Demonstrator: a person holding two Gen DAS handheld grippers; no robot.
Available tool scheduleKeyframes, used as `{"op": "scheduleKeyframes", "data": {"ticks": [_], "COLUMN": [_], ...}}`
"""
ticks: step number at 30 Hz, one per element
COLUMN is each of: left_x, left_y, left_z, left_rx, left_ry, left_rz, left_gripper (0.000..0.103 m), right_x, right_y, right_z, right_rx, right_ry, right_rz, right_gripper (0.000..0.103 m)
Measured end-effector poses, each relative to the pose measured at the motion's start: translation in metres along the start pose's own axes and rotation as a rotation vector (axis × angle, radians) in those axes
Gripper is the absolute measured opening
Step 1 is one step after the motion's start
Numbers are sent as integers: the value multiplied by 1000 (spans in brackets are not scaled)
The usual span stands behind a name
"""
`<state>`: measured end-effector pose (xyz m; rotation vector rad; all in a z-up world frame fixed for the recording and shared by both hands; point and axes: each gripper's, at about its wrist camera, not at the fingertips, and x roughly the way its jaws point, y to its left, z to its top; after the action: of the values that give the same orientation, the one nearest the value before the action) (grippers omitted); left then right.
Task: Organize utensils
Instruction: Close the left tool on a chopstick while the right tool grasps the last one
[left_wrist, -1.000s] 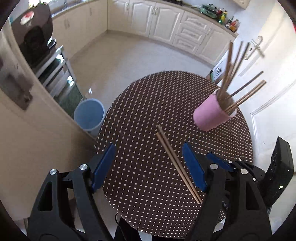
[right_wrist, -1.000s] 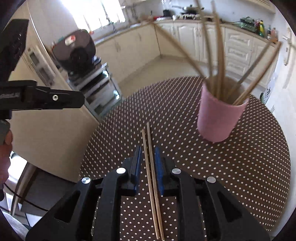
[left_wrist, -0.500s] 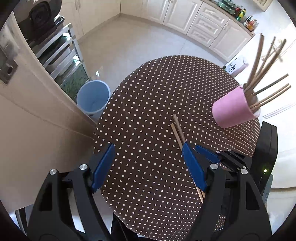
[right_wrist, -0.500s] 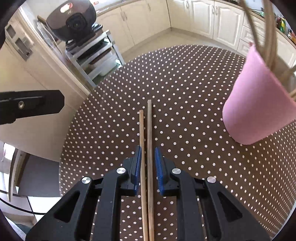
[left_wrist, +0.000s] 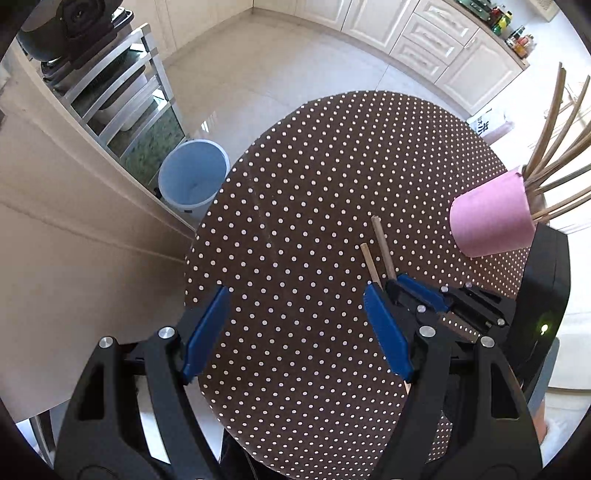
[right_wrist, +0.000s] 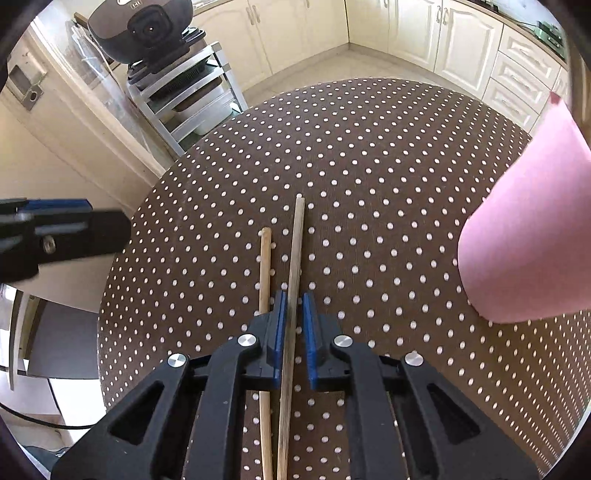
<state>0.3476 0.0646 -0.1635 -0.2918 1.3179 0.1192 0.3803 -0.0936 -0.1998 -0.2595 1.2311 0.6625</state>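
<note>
Right gripper (right_wrist: 293, 317) jaws clamp the darker chopstick (right_wrist: 295, 254); the paler chopstick (right_wrist: 264, 266) lies just outside them on the surface (right_wrist: 369, 184). Left gripper (left_wrist: 295, 328) jaws wide, empty. Risk: the end-held stick pivots or slips when lifted.

Bright daylight — edges warped (perhaps blurred).

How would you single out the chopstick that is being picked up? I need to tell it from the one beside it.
On the brown dotted table, left of the pink cup, two loose chopsticks lie side by side. The one meant is the greyer chopstick nearer the cup, running between the blue pads of the right hand-held gripper; its tip reaches farther than the paler chopstick outside the pads.
</note>
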Motion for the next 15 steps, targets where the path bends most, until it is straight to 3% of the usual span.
{"op": "scheduleKeyframes", "data": {"ticks": [5,15], "left_x": [12,39], "left_y": [-5,-40], "left_z": [0,-1], "left_rx": [-10,-10], "left_ry": [38,124], "left_rz": [-29,-107], "left_gripper": [74,73], "right_x": [0,-22], "right_y": [-12,-47], "right_z": [2,-34], "right_rx": [43,106], "right_ry": [-10,-7], "right_rz": [60,58], "right_gripper": [5,5]}}
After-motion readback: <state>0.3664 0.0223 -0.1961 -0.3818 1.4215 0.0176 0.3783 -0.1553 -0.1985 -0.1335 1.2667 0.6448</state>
